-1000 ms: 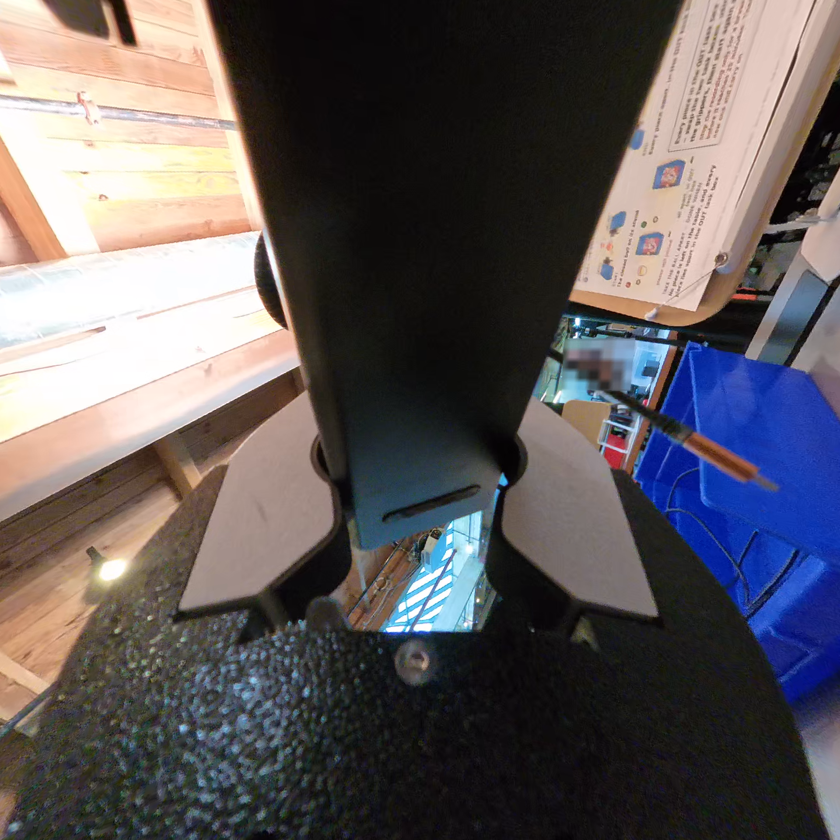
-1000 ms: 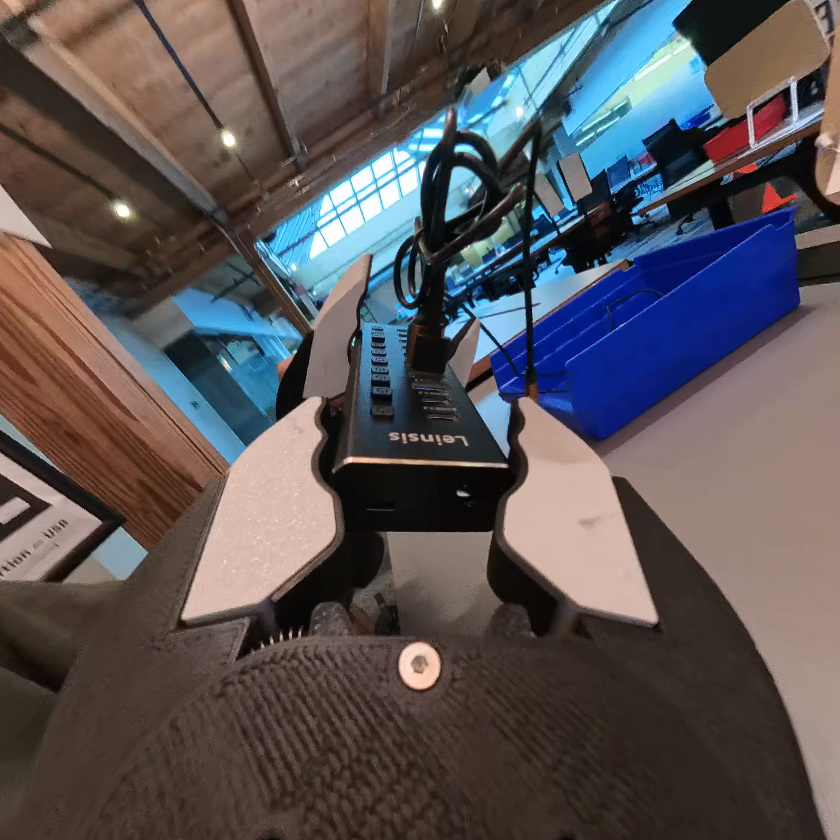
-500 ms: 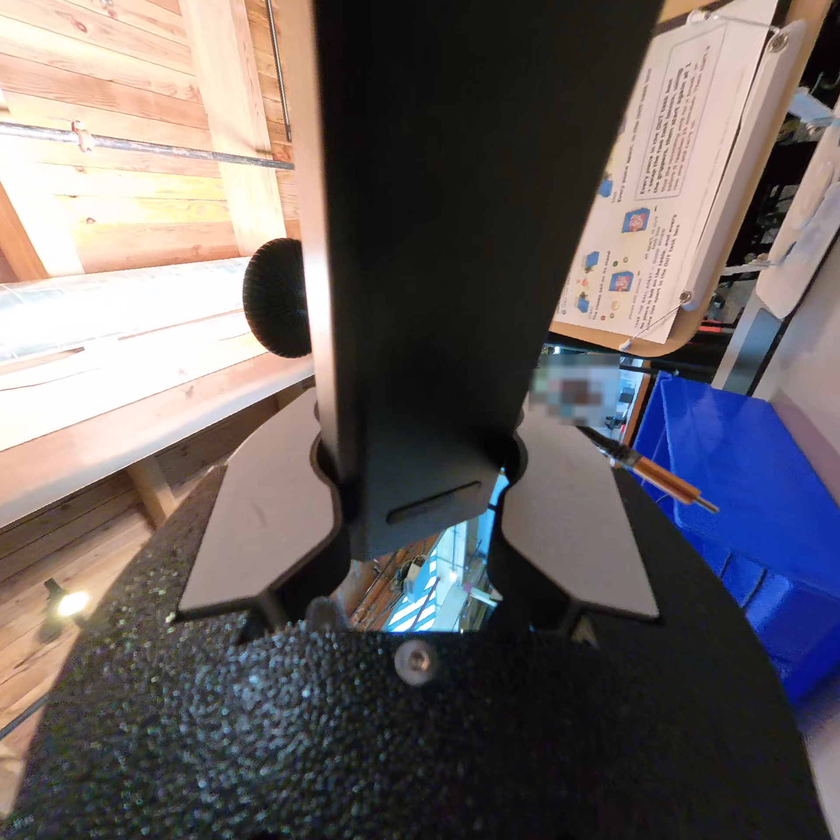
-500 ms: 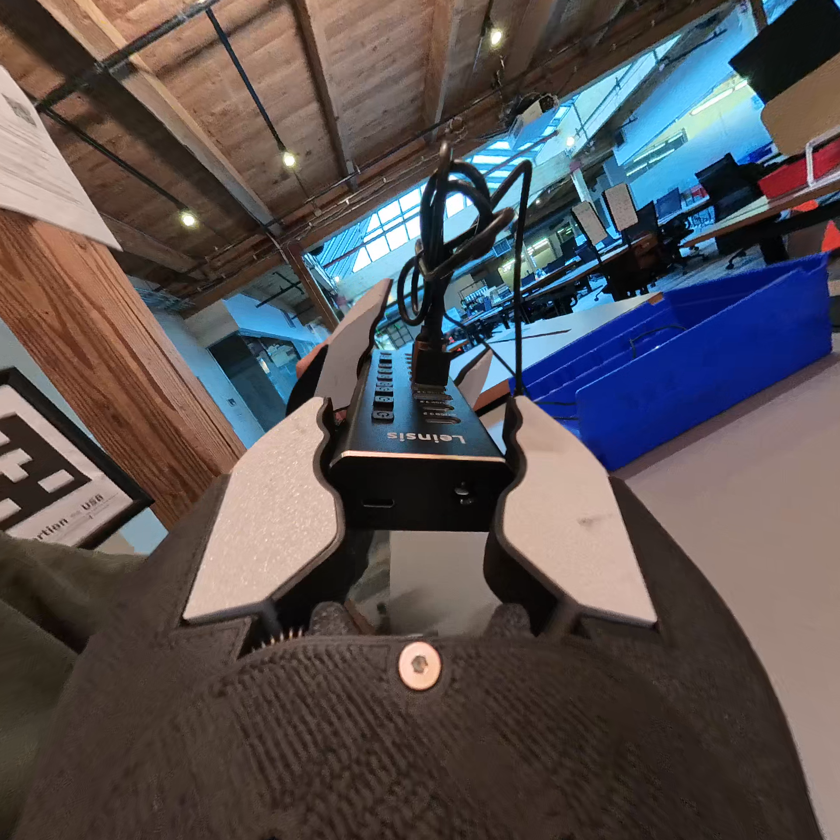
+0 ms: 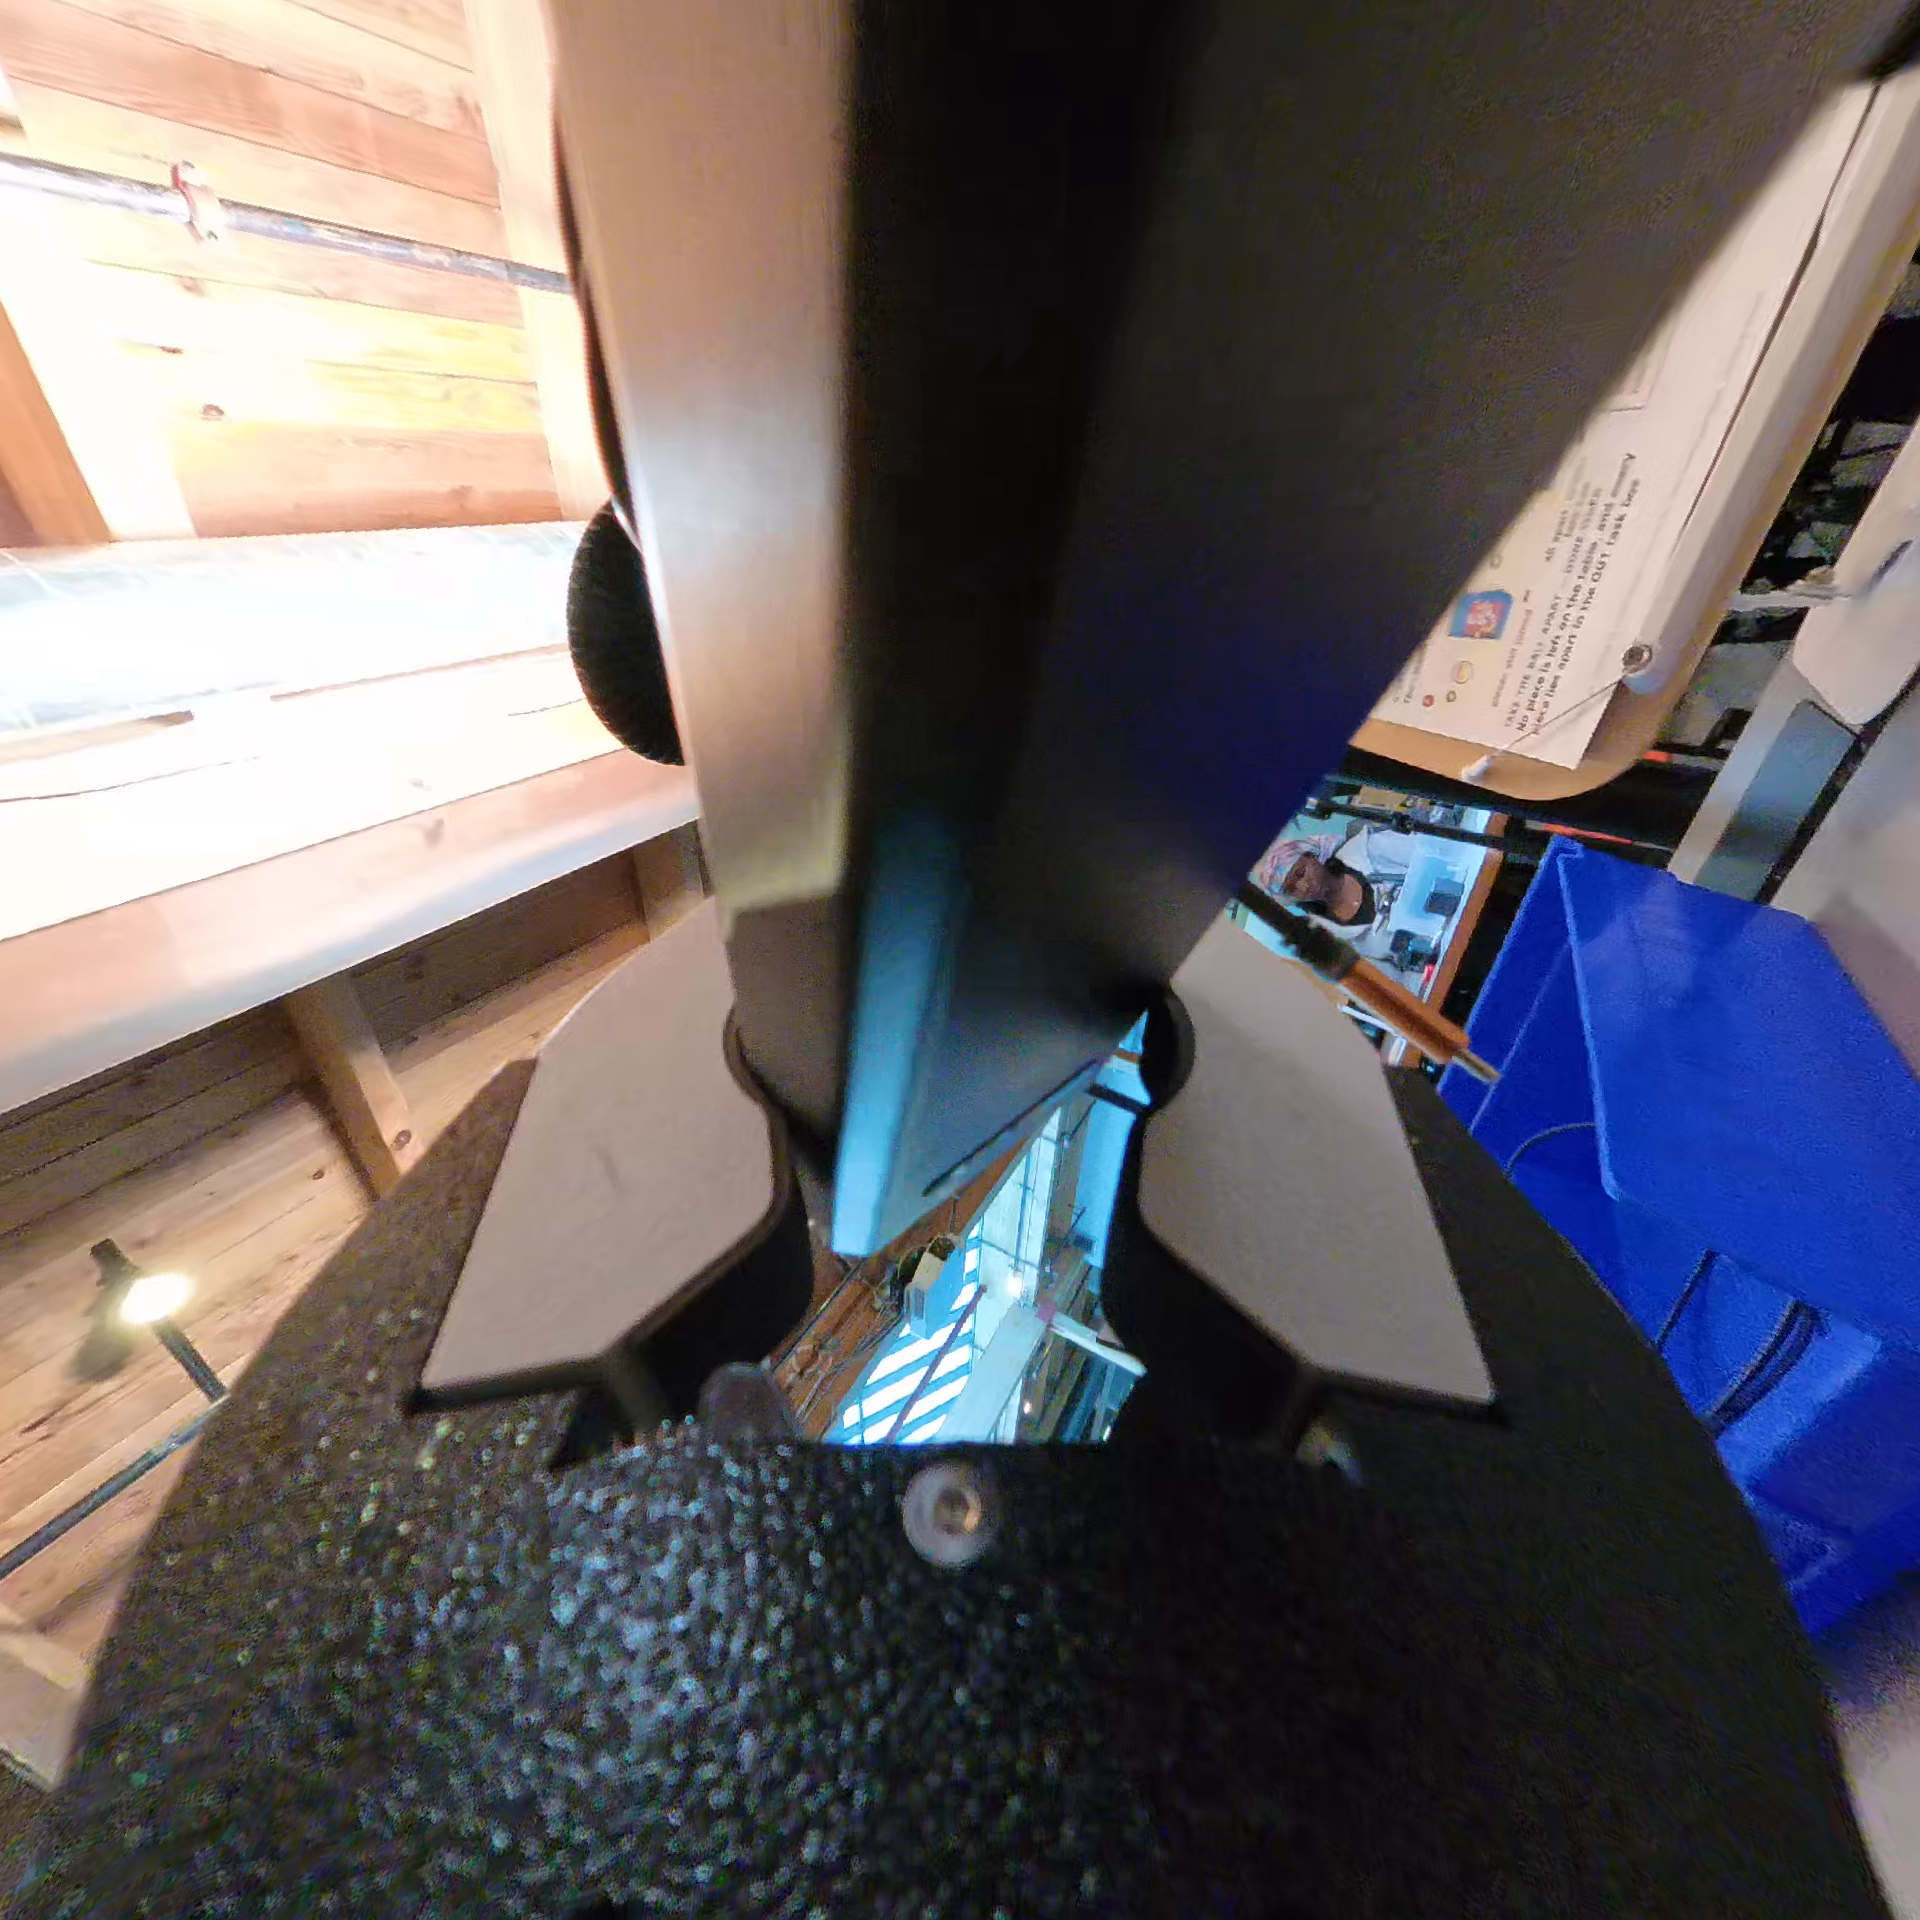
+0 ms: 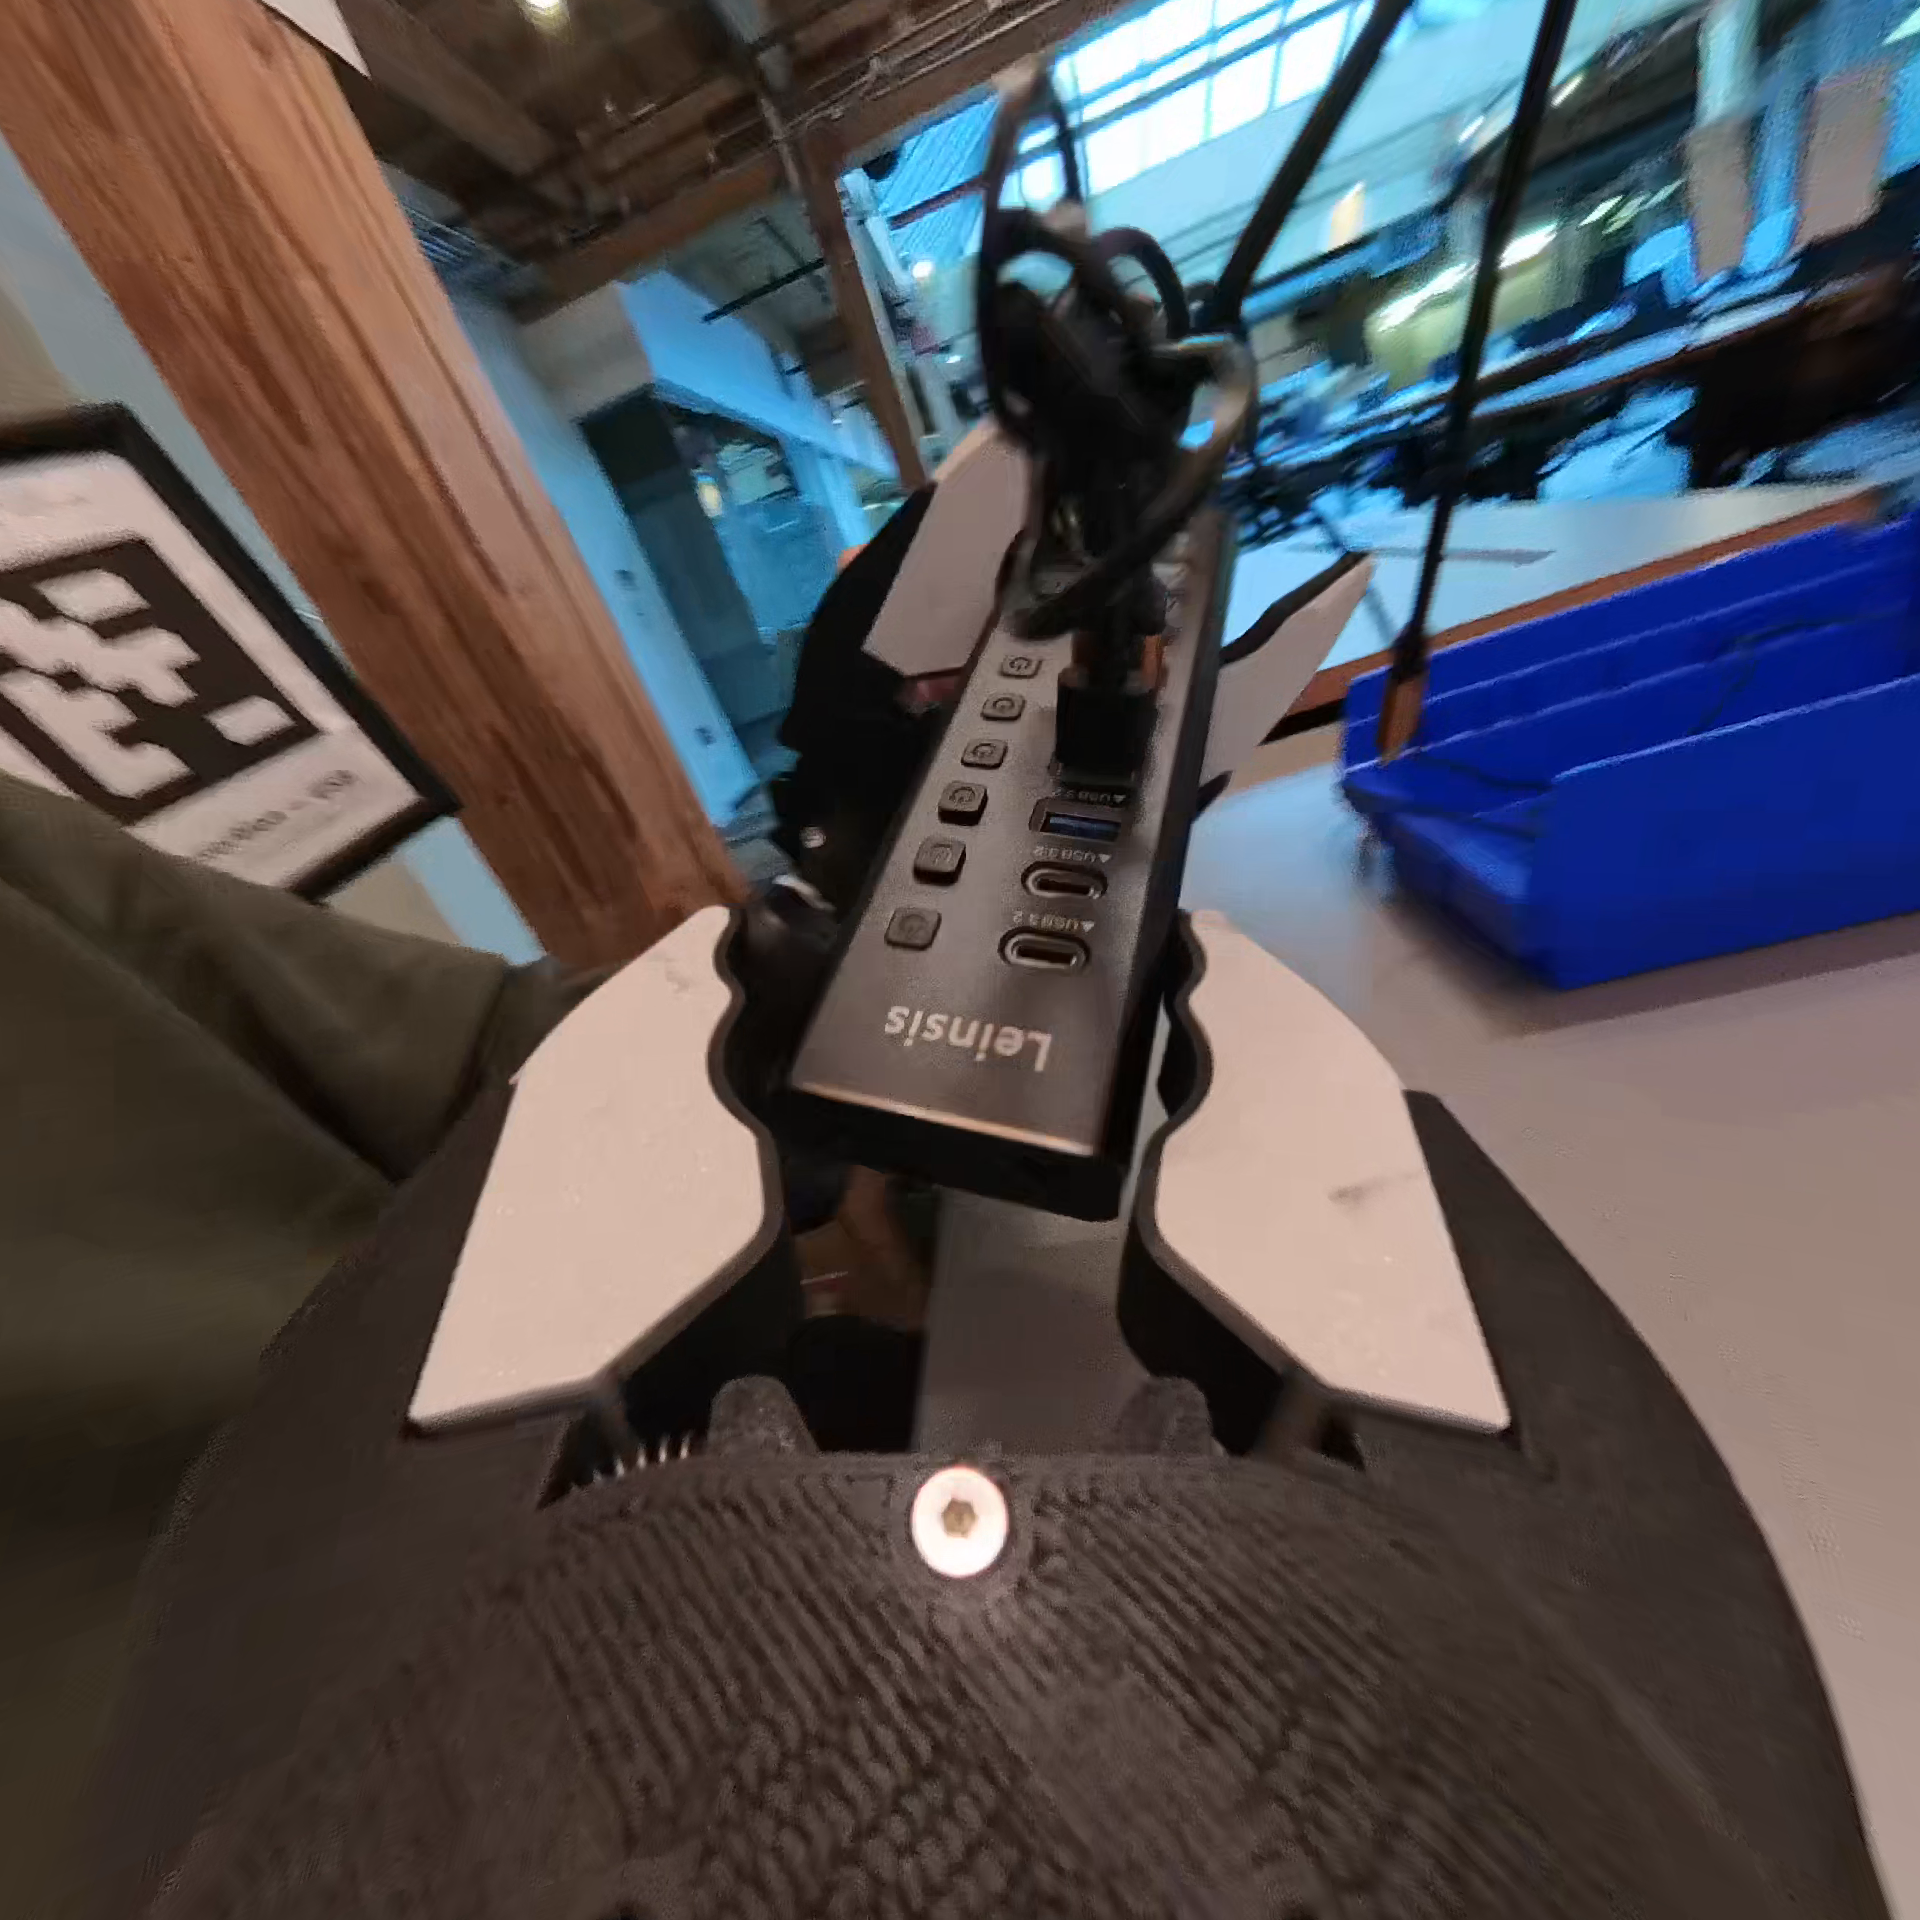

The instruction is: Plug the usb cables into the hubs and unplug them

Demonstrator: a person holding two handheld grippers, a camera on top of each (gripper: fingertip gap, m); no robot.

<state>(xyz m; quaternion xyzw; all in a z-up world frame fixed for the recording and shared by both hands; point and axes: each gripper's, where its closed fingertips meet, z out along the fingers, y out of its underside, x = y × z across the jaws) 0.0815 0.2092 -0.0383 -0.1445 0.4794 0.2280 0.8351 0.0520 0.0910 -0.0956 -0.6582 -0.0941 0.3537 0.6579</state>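
Observation:
Both grippers hold one long black USB hub by its ends. In the left wrist view my left gripper (image 5: 956, 1039) is shut on the hub (image 5: 1039, 520), which shows its plain underside and one side face, twisted between the fingers. In the right wrist view my right gripper (image 6: 956, 997) is shut on the near end of the hub (image 6: 935, 977), whose buttons and ports face up. A black plug (image 6: 1101, 717) sits in a far port, with its bundled cable (image 6: 1101, 364) above. The left gripper's grey fingers (image 6: 940, 561) clamp the far end. A loose copper-coloured connector (image 6: 1397, 707) dangles to the right and also shows in the left wrist view (image 5: 1403, 1013).
A blue bin (image 6: 1662, 810) stands on the grey table (image 6: 1610, 1195) at the right; it also shows in the left wrist view (image 5: 1714, 1091). A wooden post (image 6: 364, 468) and a framed marker sign (image 6: 156, 675) are at the left. A dark sleeve (image 6: 208, 1039) is near.
The hub has rolled between the left gripper's fingers and now shows a side face. The right wrist view has tipped down and turned, so more of the hub's top shows. The cables swing.

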